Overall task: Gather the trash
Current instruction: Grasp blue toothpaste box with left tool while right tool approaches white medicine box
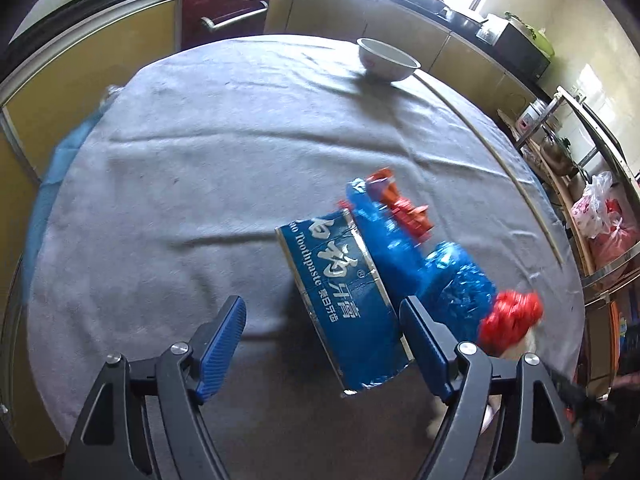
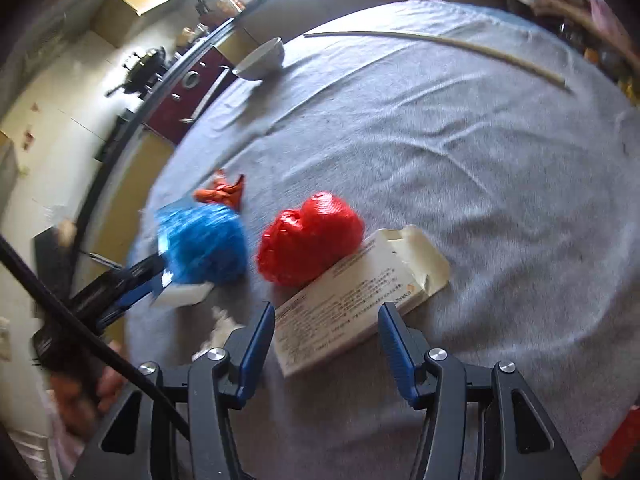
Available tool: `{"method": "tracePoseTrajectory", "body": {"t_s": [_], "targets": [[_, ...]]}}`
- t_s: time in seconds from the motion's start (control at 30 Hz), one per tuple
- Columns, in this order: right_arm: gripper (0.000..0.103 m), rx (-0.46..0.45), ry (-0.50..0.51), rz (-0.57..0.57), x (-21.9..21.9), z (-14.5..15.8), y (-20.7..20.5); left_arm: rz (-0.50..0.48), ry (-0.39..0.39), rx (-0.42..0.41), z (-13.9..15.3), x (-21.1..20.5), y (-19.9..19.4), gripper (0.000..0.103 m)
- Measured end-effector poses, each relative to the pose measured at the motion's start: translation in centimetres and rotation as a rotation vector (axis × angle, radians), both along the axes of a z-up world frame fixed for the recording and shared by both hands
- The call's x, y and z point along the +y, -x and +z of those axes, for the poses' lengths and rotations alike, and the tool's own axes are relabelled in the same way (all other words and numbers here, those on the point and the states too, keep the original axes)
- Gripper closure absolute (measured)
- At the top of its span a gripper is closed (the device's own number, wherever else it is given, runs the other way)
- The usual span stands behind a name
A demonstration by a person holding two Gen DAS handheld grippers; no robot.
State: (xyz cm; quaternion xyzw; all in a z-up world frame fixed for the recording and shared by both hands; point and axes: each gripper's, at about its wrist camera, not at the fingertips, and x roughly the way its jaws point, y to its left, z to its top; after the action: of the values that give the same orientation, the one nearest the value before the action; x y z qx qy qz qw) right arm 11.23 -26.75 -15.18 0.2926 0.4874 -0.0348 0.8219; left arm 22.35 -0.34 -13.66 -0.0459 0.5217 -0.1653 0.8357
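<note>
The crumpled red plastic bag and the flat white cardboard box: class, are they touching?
Touching. In the right wrist view the crumpled red plastic bag rests against the long edge of the flat white cardboard box, overlapping it with no grey cloth visible between them.

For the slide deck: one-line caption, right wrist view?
Open right gripper nears white carton beside red bag on grey cloth.

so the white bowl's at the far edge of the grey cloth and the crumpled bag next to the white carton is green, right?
Not green: the crumpled bag touching the white carton is red, as the right wrist view shows. The white bowl does sit at the far edge of the grey cloth.
</note>
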Motion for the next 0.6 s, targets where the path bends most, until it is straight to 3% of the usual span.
{"method": "tracePoseTrajectory", "body": {"t_s": [0.13,0.23,0.3,0.43,0.6], "targets": [[0.037,0.054,0.054,-0.033,0.0,-1.0,-1.7,0.042,-0.056,0.024,-1.0,2.5,0.8,0.024],[0.032,0.053,0.157,-0.042,0.8,-0.9,-2.9,0.058,-0.037,0.050,-1.5,3.7,1.1,0.024],[0.031,0.070,0.230,-0.027,1.6,-1.1,-3.7,0.068,-0.023,0.046,-1.4,4.3,1.2,0.024],[0.031,0.061,0.272,-0.007,2.6,-1.2,-4.1,0.078,0.004,0.002,0.2,4.7,1.3,0.024],[0.034,0.040,0.322,0.062,3.0,-0.9,-2.8,0.088,-0.009,0.014,0.0,3.7,0.1,0.024]]}}
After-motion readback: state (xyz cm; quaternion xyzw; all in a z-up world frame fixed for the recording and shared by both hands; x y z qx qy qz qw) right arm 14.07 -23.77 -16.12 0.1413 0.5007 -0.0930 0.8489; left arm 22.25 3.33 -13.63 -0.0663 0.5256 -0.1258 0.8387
